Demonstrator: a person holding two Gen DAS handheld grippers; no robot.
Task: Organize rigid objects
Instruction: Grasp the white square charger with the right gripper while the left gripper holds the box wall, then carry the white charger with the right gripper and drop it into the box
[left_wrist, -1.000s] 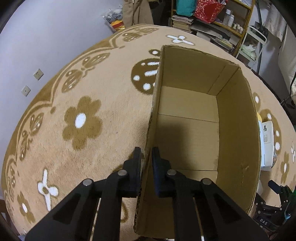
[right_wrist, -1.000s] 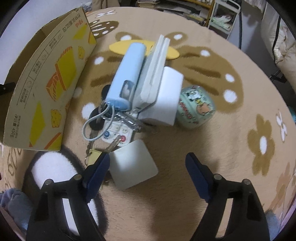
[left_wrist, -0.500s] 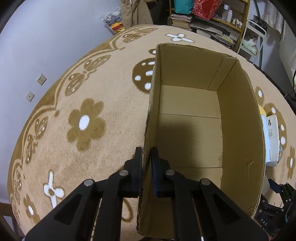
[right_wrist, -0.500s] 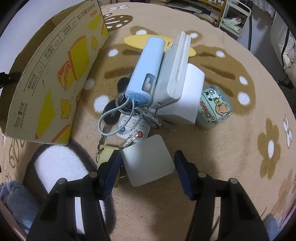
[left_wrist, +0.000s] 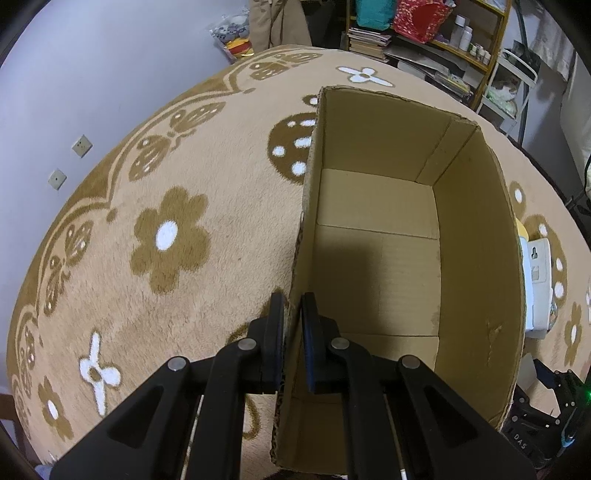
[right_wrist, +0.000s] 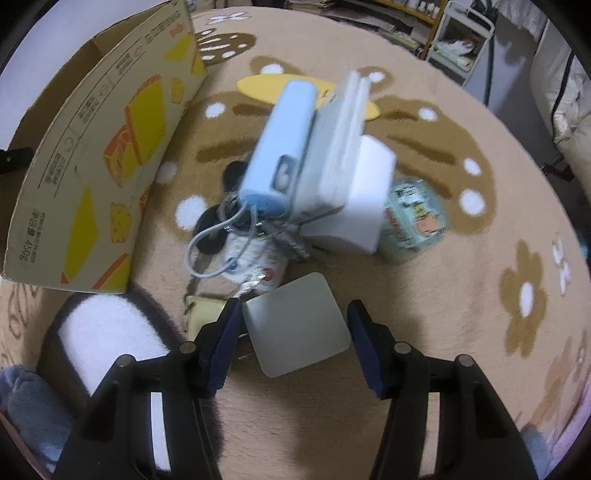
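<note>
A flat white square block lies on the rug between the fingers of the right gripper, near the bottom of the right wrist view. The fingers are set wide, one on each side of the block; the left finger sits at its edge, while the right finger stands a little clear of it, so the block is framed but not clamped.

Just beyond the block is a heap of small things: a brass padlock beside the left finger, a white remote with coloured buttons, a bunch of keys, a pale blue power bank with a looped cable, a white flat device leaning on a white box, and a round green tin to the right.

To the far left stands the cardboard box, printed in yellow and orange. In the left wrist view the left gripper pinches that box's near left wall, one finger outside and one inside, drawn narrow on the cardboard. The box's inside shows only bare cardboard.

All of it rests on a tan rug with brown flowers. A pale wall with sockets rises at the left, and cluttered shelves stand at the far side.
</note>
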